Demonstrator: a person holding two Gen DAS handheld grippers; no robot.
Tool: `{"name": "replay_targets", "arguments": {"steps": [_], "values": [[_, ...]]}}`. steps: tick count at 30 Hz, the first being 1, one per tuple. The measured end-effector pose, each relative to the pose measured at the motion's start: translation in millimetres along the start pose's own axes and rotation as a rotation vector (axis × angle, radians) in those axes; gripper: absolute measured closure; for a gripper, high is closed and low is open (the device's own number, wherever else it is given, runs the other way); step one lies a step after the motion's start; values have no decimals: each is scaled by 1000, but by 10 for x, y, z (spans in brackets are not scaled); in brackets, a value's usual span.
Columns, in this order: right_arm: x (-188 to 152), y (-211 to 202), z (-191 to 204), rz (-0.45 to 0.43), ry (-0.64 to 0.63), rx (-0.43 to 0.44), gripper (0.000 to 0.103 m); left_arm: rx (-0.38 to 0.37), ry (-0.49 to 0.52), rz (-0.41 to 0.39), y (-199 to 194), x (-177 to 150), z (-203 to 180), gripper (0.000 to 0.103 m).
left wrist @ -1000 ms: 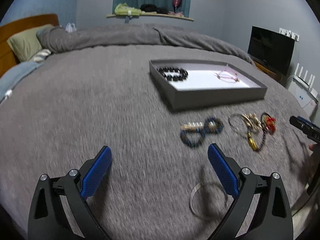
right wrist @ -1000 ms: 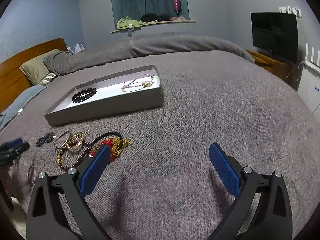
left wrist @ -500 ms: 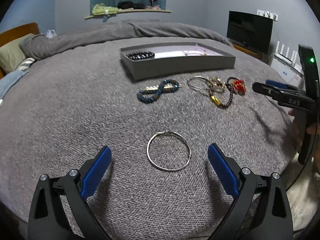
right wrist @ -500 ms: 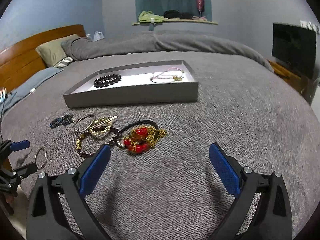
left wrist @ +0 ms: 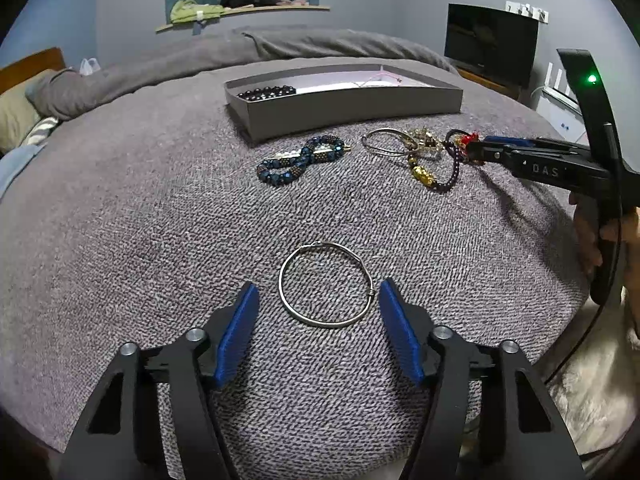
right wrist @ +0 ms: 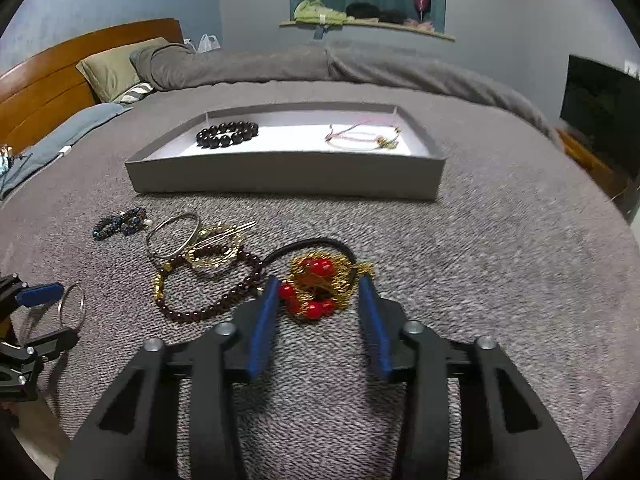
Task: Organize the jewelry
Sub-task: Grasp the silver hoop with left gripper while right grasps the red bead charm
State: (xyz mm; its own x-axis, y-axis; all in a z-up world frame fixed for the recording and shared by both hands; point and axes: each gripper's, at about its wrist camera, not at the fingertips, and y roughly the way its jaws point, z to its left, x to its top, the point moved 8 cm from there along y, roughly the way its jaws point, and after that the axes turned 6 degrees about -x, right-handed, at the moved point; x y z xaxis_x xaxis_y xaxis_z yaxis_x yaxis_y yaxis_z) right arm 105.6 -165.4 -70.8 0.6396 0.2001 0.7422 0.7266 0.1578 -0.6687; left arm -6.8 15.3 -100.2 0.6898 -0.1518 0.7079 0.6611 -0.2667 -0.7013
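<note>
Left wrist view: left gripper (left wrist: 318, 300) just narrowed, blue pads flanking silver bangle (left wrist: 326, 284) on grey bedspread (left wrist: 120, 220). Right pad close beside the clasp, left pad apart; not yet clamped, nothing held. Placement judged as a straddle for pinching across the ring. Grey tray (left wrist: 344, 108) well ahead; blue bead bracelet (left wrist: 300, 160) between, off the direct line. Bed edge close below right.

Right wrist view: right gripper (right wrist: 318, 300) also just narrowed, bracketing red-and-gold hair tie (right wrist: 320, 286). Contact too blurred to confirm; read as released. Dark bead strand (right wrist: 208, 280) touching the left side, snag risk. Open bedspread rightward; tray's near wall to clear.
</note>
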Motion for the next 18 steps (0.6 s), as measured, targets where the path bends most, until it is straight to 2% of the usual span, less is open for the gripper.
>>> {"name": "replay_targets", "arguments": {"steps": [4, 5, 18], "values": [[-2, -6, 19, -4, -6, -2, 71, -10, 2, -1, -2, 2, -4, 52], [-3, -15, 17, -7, -3, -1, 73, -12, 0, -1, -5, 3, -1, 52], [81, -224, -207, -72, 82, -1, 74, -32, -20, -23, -47, 37, 21, 53]]}}
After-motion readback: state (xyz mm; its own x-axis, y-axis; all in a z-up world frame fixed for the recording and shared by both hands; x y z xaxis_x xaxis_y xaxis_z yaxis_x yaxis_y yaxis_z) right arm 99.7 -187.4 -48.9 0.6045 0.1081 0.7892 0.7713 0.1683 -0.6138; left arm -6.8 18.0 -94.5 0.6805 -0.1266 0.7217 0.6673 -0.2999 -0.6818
